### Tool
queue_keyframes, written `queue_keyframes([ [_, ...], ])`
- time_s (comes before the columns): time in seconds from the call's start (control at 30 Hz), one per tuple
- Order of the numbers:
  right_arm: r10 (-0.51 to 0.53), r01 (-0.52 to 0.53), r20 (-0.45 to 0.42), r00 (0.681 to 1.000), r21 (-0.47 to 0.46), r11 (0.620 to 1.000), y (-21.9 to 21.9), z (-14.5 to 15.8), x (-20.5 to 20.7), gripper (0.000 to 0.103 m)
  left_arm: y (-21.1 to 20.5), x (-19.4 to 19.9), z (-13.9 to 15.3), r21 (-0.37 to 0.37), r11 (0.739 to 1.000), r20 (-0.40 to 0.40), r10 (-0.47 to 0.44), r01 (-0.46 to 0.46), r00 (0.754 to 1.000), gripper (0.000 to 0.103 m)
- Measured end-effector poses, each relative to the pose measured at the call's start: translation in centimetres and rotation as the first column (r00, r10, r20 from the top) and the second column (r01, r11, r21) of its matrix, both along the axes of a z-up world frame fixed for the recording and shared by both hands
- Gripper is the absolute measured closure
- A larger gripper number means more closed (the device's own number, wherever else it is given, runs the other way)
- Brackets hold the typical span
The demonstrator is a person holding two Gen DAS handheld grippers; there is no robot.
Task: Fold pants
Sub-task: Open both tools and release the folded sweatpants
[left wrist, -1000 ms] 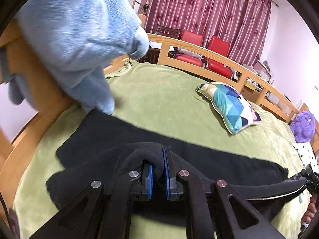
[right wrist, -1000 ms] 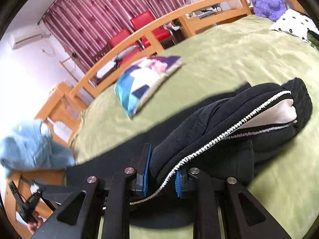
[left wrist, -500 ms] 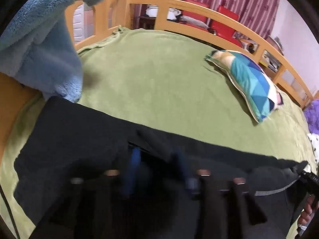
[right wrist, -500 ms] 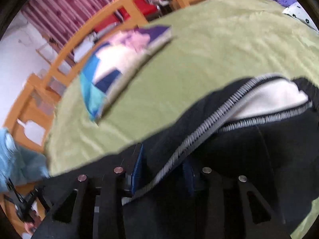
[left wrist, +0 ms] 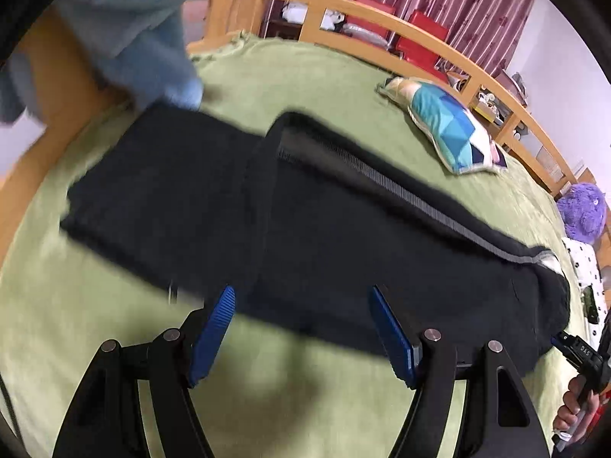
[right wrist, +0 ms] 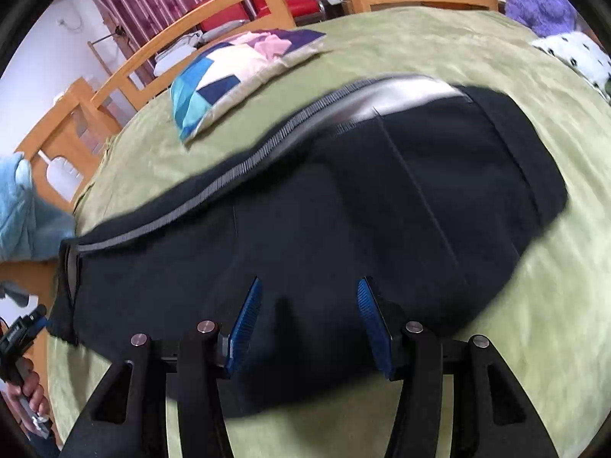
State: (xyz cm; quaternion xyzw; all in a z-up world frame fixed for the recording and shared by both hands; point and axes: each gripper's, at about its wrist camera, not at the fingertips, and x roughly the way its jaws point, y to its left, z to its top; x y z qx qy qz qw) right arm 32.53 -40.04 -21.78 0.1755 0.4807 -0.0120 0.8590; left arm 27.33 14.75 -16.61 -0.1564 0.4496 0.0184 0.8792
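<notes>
Black pants (left wrist: 324, 225) with a grey-white side stripe lie flat on the green bedspread, one leg folded lengthwise over the other. The pants also fill the middle of the right wrist view (right wrist: 324, 210), waistband to the right. My left gripper (left wrist: 301, 305) is open, its blue pads spread over the near edge of the pants, holding nothing. My right gripper (right wrist: 307, 301) is open too, just above the near edge of the pants near the hip.
A geometric blue-and-white pillow (left wrist: 446, 129) lies beyond the pants. A light blue blanket (left wrist: 133, 30) hangs over the wooden bed rail at left. A purple plush toy (left wrist: 584, 210) and a spotted cushion (right wrist: 573, 57) sit at the right end. Wooden rail (right wrist: 236, 38) rings the bed.
Both grippers have let go of the pants and opened. The lifted leg and waistband now lie flat on the other leg. Both grippers have pulled back toward the near edge.
</notes>
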Motion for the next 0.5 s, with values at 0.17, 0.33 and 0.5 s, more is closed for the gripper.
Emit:
queue_keyframes([
  [0.17,-0.063,0.063,0.017,0.998,-0.028,0.998,-1.7,-0.8,-3.2,0.028,-0.6,-1.5,-3.3,-0.074,0.997,-0.034,-0.007,0.005,0.999,0.032],
  [0.33,-0.13,0.13,0.0,0.991,0.042,0.991,-4.6,-2.5,-2.9,0.026,-0.5,0.2,-6.5,-0.181,0.983,-0.047,0.01,-0.018,0.999,0.032],
  [0.5,-0.189,0.19,-0.02,0.982,0.131,0.973,-6.7,-5.4,-1.0,0.025,-0.4,2.2,-8.6,-0.253,0.966,-0.014,0.047,-0.049,0.999,0.026],
])
